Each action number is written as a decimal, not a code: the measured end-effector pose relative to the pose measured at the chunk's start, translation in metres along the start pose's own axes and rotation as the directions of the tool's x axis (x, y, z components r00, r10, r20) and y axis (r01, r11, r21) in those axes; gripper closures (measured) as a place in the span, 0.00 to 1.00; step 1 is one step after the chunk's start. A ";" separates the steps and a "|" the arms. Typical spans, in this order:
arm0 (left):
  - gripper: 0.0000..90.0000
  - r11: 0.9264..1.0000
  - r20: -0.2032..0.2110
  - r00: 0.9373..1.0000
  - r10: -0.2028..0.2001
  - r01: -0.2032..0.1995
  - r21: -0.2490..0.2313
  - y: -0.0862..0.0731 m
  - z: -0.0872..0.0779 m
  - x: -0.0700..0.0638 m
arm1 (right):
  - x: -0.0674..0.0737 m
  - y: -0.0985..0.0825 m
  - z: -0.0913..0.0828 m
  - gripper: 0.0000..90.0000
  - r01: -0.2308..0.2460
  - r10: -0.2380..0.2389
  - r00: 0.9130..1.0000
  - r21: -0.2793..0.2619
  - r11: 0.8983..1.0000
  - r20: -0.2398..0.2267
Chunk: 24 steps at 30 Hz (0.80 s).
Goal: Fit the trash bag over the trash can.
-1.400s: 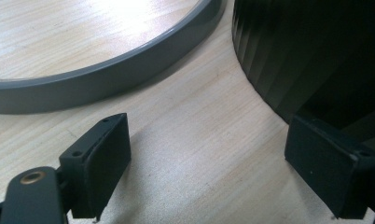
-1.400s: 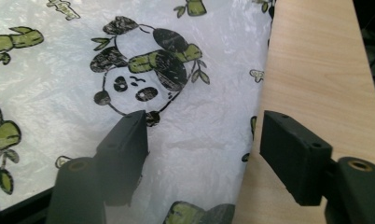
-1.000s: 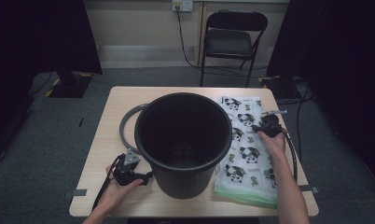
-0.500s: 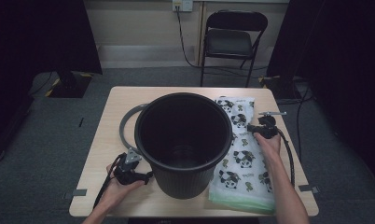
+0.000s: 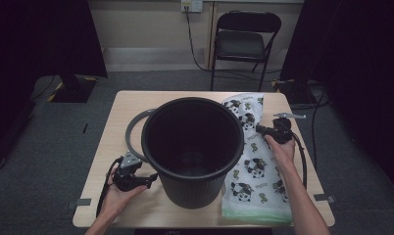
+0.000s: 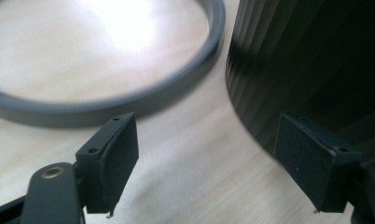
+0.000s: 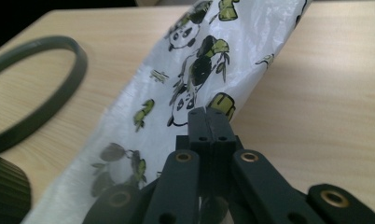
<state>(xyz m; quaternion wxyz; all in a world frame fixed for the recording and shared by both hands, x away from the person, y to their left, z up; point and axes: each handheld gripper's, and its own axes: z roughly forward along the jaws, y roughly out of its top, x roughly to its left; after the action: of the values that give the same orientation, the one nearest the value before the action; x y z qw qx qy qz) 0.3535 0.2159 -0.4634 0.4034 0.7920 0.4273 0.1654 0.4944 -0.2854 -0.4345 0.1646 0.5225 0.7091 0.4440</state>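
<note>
A large black ribbed bin (image 5: 195, 188) stands upright in the middle of the wooden table (image 5: 136, 100). Behind it to the left lies a grey ring (image 5: 131, 129). A panda-print plastic bag (image 5: 254, 166) lies to the right of the bin. My right gripper (image 5: 258, 129) is shut on the bag's edge (image 7: 199, 60), with the jaws (image 7: 208, 114) pressed together and the plastic raised off the table. My left gripper (image 5: 151, 178) is open low at the bin's left side; its jaws (image 6: 213, 168) have just been closing with only tabletop between them. The bin wall (image 6: 307, 60) is just beyond the right jaw.
A folding chair (image 5: 244, 44) stands behind the table. Cables trail from both grippers, and one runs along the table's right edge (image 5: 303, 161). The grey ring (image 6: 129, 100) curves across the table ahead of the left jaws. Dark floor surrounds the table.
The right gripper has shut on the bag and raised it, so the bag's far end now stands up off the table beside the bin. The left gripper has risen slightly.
</note>
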 end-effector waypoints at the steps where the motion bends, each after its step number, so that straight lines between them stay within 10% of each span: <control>1: 0.24 1.000 0.010 1.000 0.002 -0.002 -0.004 0.003 -0.002 0.000 | 0.002 0.003 -0.003 1.00 0.003 -0.003 1.000 -0.016 1.000 -0.008; 24: 0.37 0.985 -0.020 1.000 -0.003 0.000 -0.173 0.067 -0.043 0.016 | 0.062 0.064 -0.070 1.00 0.049 -0.100 0.977 -0.256 0.965 -0.189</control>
<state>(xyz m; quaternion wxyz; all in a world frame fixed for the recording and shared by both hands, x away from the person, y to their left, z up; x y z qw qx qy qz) 0.3734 0.2292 -0.3859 0.4666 0.7519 0.4160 0.2095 0.4587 -0.2586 -0.3304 0.1736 0.4231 0.6795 0.5737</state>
